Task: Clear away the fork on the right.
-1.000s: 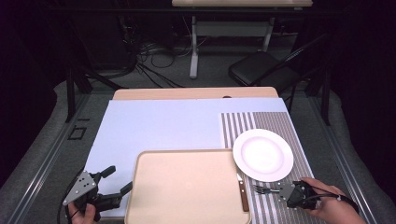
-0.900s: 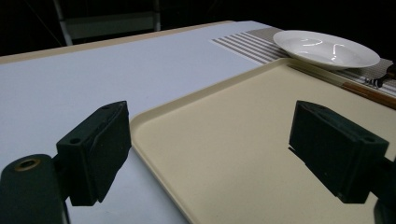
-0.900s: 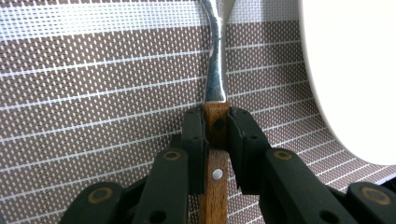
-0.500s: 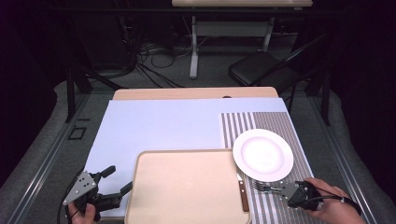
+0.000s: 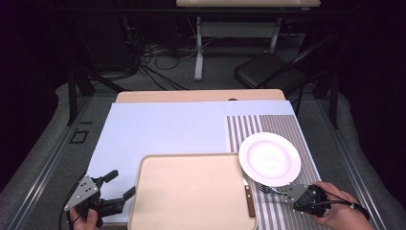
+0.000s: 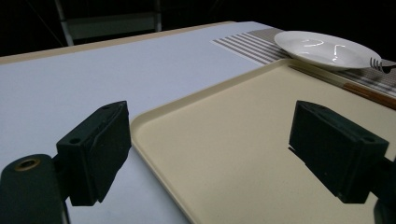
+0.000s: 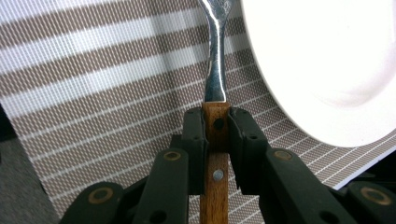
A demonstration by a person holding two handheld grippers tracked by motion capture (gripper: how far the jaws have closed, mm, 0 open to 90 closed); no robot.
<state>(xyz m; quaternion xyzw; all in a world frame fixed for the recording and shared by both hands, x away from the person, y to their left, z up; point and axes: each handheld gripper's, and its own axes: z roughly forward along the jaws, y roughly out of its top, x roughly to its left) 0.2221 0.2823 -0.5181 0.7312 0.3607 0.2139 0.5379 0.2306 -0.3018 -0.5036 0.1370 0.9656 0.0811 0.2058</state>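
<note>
Fingers (image 7: 194,140) of the right gripper (image 7: 216,128) are closed on the fork (image 7: 215,70) by its wooden handle, near right on the striped mat (image 7: 93,88) beside the plate (image 7: 327,60); light, stiff, smooth metal; left gripper (image 6: 224,154) stands wide open, empty

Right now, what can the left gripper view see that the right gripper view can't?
Left gripper view: the beige tray, the pale blue table cover, and the left hand-held gripper with its jaws wide apart, one over the cover and one over the tray.

Right gripper view: the right hand-held gripper with its jaws closed on the wooden handle of the fork, whose metal neck runs up beside the plate's rim.

Both: the white plate on the striped placemat, and the fork, whose tines peek in at the left gripper view's right edge.
</note>
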